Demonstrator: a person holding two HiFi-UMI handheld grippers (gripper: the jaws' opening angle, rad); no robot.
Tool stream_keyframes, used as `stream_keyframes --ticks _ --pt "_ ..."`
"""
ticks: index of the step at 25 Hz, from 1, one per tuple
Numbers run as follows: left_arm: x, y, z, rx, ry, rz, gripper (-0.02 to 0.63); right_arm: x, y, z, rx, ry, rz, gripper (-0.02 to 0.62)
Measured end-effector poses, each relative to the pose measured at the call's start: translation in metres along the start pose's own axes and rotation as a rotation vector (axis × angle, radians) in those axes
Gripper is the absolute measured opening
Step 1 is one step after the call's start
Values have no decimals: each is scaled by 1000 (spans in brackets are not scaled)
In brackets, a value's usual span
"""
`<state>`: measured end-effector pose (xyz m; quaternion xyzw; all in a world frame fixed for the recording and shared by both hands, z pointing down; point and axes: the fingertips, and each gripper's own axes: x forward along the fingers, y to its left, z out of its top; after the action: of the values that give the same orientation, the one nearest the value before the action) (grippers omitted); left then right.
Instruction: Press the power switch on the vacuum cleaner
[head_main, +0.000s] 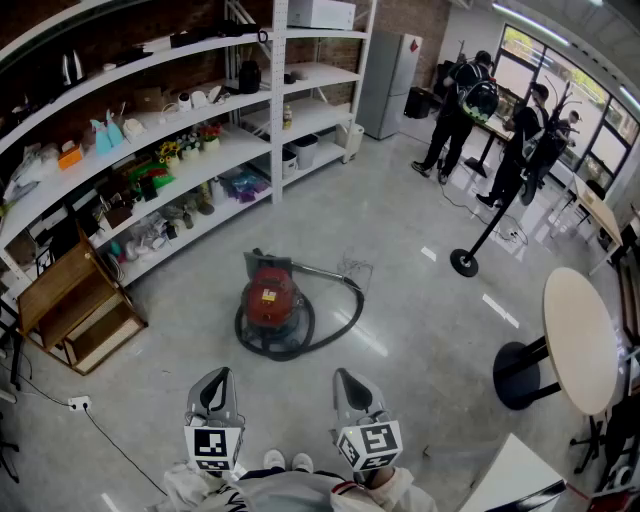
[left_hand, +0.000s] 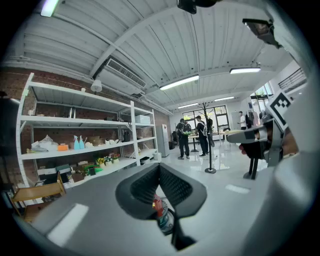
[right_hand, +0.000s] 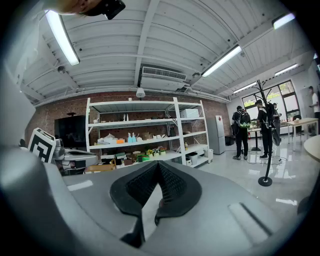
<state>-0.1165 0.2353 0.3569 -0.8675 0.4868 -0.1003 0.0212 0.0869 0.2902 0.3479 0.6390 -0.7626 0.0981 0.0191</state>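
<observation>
Head view shows tall white metal shelving (head_main: 277, 110) across the upper left and the round red vacuum cleaner (head_main: 270, 298) at frame centre. At the bottom edge, well apart from it, the left gripper (head_main: 216, 385) and right gripper (head_main: 347, 385) hold nothing, their jaws closed tip to tip.

**A large test room, half lab and half office**

Long white shelves (head_main: 278, 100) stand along a brick wall (right_hand: 55, 112) and carry many small household things: bottles, flowers, boxes. The floor (head_main: 400, 250) is smooth, grey and shiny. The metal ceiling has tube lights (right_hand: 60, 37) and an air unit (right_hand: 162, 73). A fridge (head_main: 390, 85) stands in the corner. Near the big windows (head_main: 560, 80), people (head_main: 456, 110) stand at desks, and a round table (head_main: 580, 340) is at the side.
</observation>
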Motion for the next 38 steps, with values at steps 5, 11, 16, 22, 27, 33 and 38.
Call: stream_keyframes --ticks 5,11,16,22,27,33,38 --pt "-7 -3 -1 -1 -1 -3 0 -4 4 1 0 -7 3 -2" --pt "-13 -10 0 5 -8 2 0 -13 4 -2 3 -12 13 -2" --pt "-17 -14 -1 3 -5 -1 0 -19 5 1 21 -31 17 0" --pt "-19 -21 3 4 -12 7 0 -25 0 1 10 -30 25 0" --pt "-19 -24 -1 8 -6 23 0 -27 -5 -4 8 -26 32 0" --pt "-18 -33 5 17 -19 35 0 -35 -15 -4 14 -35 40 0" --pt "-18 -37 -2 15 -1 40 0 -37 -19 -7 12 -32 49 0"
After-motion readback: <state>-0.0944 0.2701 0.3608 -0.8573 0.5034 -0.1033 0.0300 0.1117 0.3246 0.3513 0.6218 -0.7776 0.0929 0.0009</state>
